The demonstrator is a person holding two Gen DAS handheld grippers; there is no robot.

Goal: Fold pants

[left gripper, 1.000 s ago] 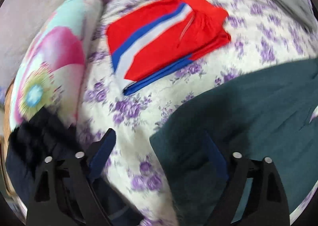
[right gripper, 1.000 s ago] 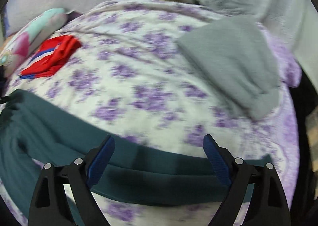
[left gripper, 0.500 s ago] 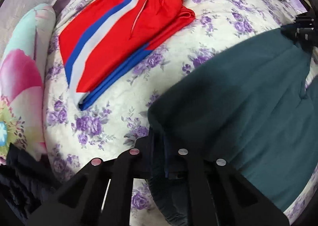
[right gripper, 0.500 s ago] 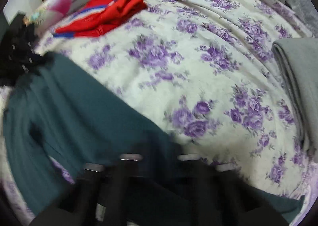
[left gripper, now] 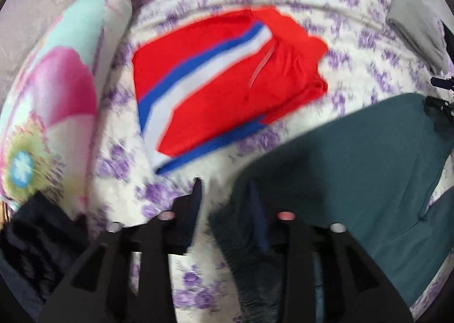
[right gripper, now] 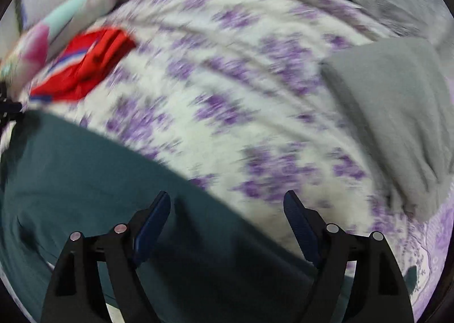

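Dark teal pants lie spread on the flowered bed; they also show in the right wrist view. My left gripper is part open above the pants' near left corner, and its right finger overlaps the cloth edge. My right gripper is open and empty, held above the pants' far edge. Both views are blurred by motion.
Folded red pants with a blue and white stripe lie behind, also seen in the right wrist view. A flowered pillow is at the left. A folded grey garment lies at the right. Dark cloth sits at lower left.
Half a second ago both grippers were shut on the teal pants' edge. Now both have opened and let the cloth go, and have pulled back a little.
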